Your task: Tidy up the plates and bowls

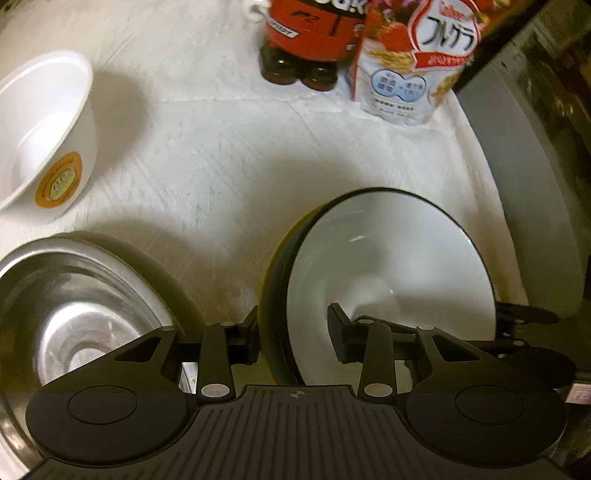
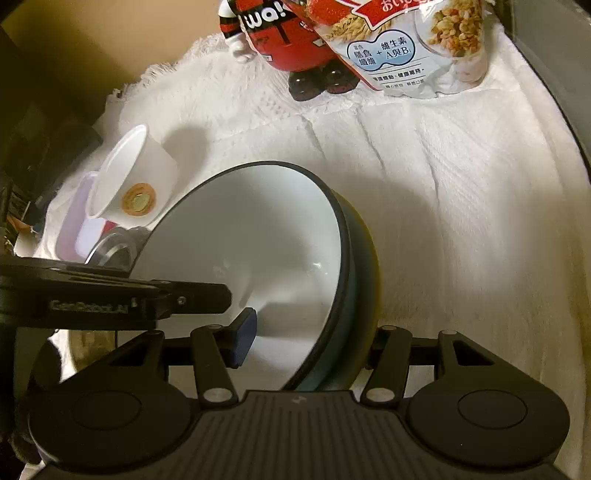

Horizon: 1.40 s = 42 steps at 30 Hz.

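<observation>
A dark-rimmed bowl with a white inside (image 1: 391,266) is held tilted above the white cloth between both grippers. My left gripper (image 1: 293,334) is shut on its left rim, one finger outside the wall and one inside. My right gripper (image 2: 310,339) is shut on the opposite rim of the same bowl (image 2: 255,236). The left gripper's finger shows in the right wrist view (image 2: 184,295). A steel bowl (image 1: 74,317) sits at lower left. A white paper bowl with an orange sticker (image 1: 44,136) lies tipped on its side at far left, also in the right wrist view (image 2: 129,181).
A red toy figure (image 1: 310,33) and a cereal bag (image 1: 410,62) stand at the back of the cloth. A grey wall or appliance (image 1: 535,155) borders the right side. A lilac container (image 2: 79,225) lies beyond the paper bowl at the cloth's left edge.
</observation>
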{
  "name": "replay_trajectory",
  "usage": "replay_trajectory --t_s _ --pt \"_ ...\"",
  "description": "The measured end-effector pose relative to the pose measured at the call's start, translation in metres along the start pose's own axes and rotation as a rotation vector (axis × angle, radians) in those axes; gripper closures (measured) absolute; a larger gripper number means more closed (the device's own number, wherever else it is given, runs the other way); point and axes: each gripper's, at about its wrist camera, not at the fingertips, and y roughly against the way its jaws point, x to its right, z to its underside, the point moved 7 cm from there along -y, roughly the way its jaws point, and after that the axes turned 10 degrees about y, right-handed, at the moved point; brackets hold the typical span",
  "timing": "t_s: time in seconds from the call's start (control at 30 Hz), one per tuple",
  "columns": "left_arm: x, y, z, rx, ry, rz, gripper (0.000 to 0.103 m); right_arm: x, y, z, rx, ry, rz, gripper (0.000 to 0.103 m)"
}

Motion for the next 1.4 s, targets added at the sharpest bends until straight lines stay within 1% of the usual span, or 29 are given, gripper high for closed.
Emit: replay_trajectory --t_s 0.13,0.3,0.33,0.4,0.43,0.6,0.7,0.77,0.83,0.97,1.03,1.07,1.1,1.2,1.23,1.3,1.37,1.4 --pt "0.002 0.003 0.003 0.015 -0.021 0.012 0.063 0.003 -0.001 -0.002 0.01 -0.007 -0.006 0.048" --pt "0.006 0.002 0.01 0.024 -0.067 -0.016 0.064 0.008 0.0 0.002 0.017 -0.042 -0.007 0.048" --pt "0.005 0.002 0.009 0.021 -0.062 -0.015 0.066 0.007 0.001 0.002 0.017 -0.039 -0.002 0.048" --pt "0.001 0.003 0.008 0.02 -0.051 -0.022 0.077 0.007 0.001 0.002 0.019 -0.04 0.014 0.048" --pt "-0.001 0.005 0.008 0.021 -0.048 -0.03 0.08 0.007 0.002 0.001 0.021 -0.045 0.019 0.048" --pt "-0.003 0.026 0.009 0.071 -0.051 -0.018 0.081 0.006 0.016 -0.001 0.058 -0.035 0.068 0.048" --pt "-0.004 0.039 0.009 0.097 -0.051 0.004 0.081 0.004 0.026 -0.003 0.076 -0.023 0.104 0.048" --pt "-0.007 0.05 0.008 0.114 -0.037 0.036 0.081 0.002 0.032 -0.005 0.088 -0.019 0.129 0.048" --pt "-0.011 0.063 0.006 0.14 -0.014 0.086 0.081 -0.001 0.04 -0.007 0.104 -0.007 0.161 0.048" --pt "-0.027 0.093 0.0 0.218 0.02 0.166 0.081 -0.011 0.06 -0.013 0.154 0.055 0.271 0.048" --pt "-0.044 0.109 -0.002 0.268 0.042 0.194 0.081 -0.017 0.071 -0.018 0.183 0.093 0.34 0.048" --pt "-0.056 0.119 -0.003 0.3 0.055 0.2 0.081 -0.021 0.076 -0.021 0.193 0.107 0.361 0.048" --pt "-0.067 0.127 -0.003 0.33 0.068 0.202 0.081 -0.025 0.08 -0.024 0.202 0.119 0.376 0.048" --pt "-0.116 0.163 -0.011 0.507 0.154 0.191 0.081 -0.039 0.088 -0.033 0.219 0.161 0.407 0.045" --pt "-0.129 0.173 -0.014 0.55 0.176 0.197 0.081 -0.044 0.089 -0.036 0.221 0.177 0.422 0.045" --pt "-0.152 0.191 -0.023 0.606 0.208 0.21 0.082 -0.056 0.087 -0.042 0.229 0.205 0.444 0.045" --pt "-0.166 0.201 -0.031 0.627 0.211 0.209 0.086 -0.068 0.082 -0.05 0.23 0.224 0.438 0.045" --pt "-0.171 0.205 -0.036 0.635 0.207 0.207 0.086 -0.075 0.078 -0.055 0.227 0.235 0.431 0.045"
